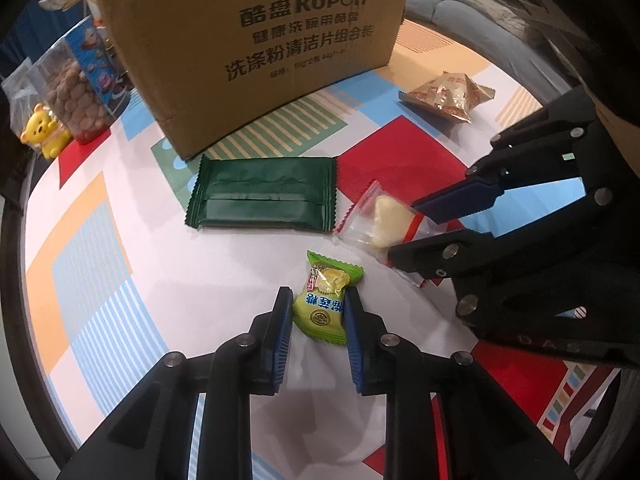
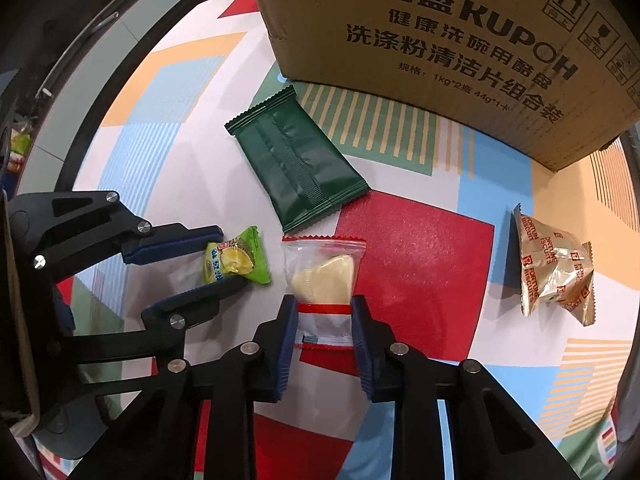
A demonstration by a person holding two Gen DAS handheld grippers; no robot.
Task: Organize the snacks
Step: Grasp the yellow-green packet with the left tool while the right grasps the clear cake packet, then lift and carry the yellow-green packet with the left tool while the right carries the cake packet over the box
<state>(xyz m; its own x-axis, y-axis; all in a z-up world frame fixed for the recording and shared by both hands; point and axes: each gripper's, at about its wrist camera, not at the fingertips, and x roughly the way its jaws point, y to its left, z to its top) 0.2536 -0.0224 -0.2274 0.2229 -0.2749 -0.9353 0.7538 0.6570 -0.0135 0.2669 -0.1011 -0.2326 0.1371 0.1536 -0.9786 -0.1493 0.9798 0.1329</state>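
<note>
- The cardboard box (image 1: 256, 52) stands at the far side of the worktop (image 1: 120, 264), its top cut off.
- The dark green packet (image 2: 296, 160) lies flat before it.
- The right hand-held gripper (image 2: 324, 320) brackets the clear candy bag (image 2: 322, 276), fingers touching its sides, not clamped.
- The left hand-held gripper (image 1: 318, 312) likewise straddles the green durian candy (image 1: 326, 300).

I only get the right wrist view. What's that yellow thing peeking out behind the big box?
Observer: A yellow bear figure, standing left of the cardboard box.
Operator: Anything beside it?
Observer: Yes, a clear jar of round brown snacks with a blue label, right next to the bear.
Operator: Is the box closed on top?
Observer: It doesn't look closed. A flap is raised at its top left corner.
</note>
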